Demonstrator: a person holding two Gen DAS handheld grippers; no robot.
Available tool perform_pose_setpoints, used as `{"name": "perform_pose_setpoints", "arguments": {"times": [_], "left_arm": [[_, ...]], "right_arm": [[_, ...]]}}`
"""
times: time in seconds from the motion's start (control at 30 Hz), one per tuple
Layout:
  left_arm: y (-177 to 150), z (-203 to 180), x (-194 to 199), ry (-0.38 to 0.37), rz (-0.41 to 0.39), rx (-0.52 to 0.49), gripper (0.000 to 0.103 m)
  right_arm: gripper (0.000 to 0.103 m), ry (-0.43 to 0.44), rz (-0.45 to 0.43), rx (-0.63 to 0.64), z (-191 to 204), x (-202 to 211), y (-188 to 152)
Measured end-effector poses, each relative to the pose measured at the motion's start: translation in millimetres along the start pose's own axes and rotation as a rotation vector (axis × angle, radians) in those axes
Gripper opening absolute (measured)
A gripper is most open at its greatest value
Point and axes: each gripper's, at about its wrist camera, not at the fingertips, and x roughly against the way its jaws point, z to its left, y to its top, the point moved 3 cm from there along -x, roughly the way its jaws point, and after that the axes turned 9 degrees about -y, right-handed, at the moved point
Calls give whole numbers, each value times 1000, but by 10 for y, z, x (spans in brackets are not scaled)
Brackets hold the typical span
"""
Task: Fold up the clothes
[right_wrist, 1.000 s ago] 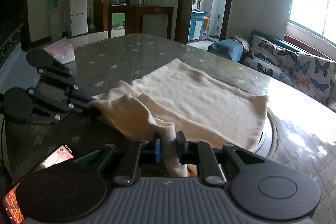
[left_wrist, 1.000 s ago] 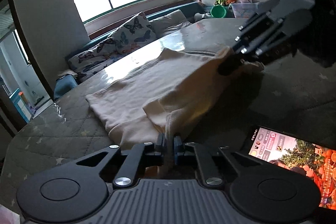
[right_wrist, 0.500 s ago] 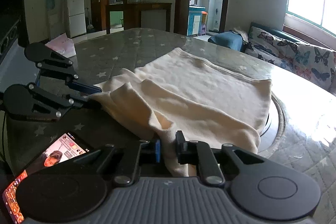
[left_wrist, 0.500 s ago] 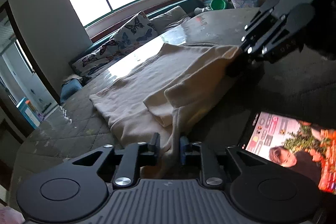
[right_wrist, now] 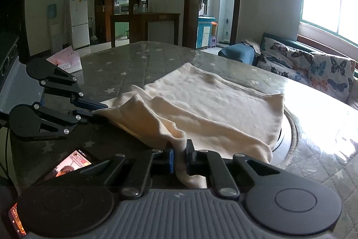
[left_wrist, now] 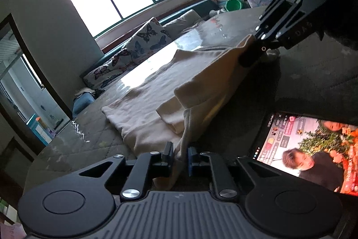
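Note:
A cream garment [left_wrist: 156, 93] lies partly folded on the quilted grey table cover [right_wrist: 125, 64]; its near edge is lifted between the two grippers. At the bottom of the left wrist view, my left gripper [left_wrist: 181, 155] is closing its jaws on a hanging fold of the garment. The same gripper [right_wrist: 101, 110] pinches the garment's corner at the left of the right wrist view. My right gripper [right_wrist: 179, 156] is shut on a bunched fold of the garment [right_wrist: 212, 100]. In the left wrist view it [left_wrist: 248, 57] grips the far corner at the upper right.
A phone [left_wrist: 308, 147] playing a video lies on the table just right of my left gripper, and shows again [right_wrist: 73, 165] at the lower left. A pink packet [right_wrist: 67, 61] sits at the table's far left. A sofa with butterfly cushions [right_wrist: 313, 68] runs beyond the table.
The left jaws spread a little around the fold half a second ago and have narrowed again. The right jaws have tightened on their fold. Both hands have barely shifted.

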Motion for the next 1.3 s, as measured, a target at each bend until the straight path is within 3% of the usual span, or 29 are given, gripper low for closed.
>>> {"name": "perform_pose_setpoints", "arguments": {"times": [0.33,0.73,1.03,1.3], "left_arm": [[41,-33,261,-2,-37,36,12],[142,-137,792,-13,-56,2,12],[498,257,399,55,-112,-25,12],[679,671,-471,72,-49,9,12]], "right_arm": [[7,12,-31,41,87,252,33],[7,127,-19,79,225,802,166],[7,19,-72,136,-178,325,686],[7,-62,-17,205,-421,-589,960]]}}
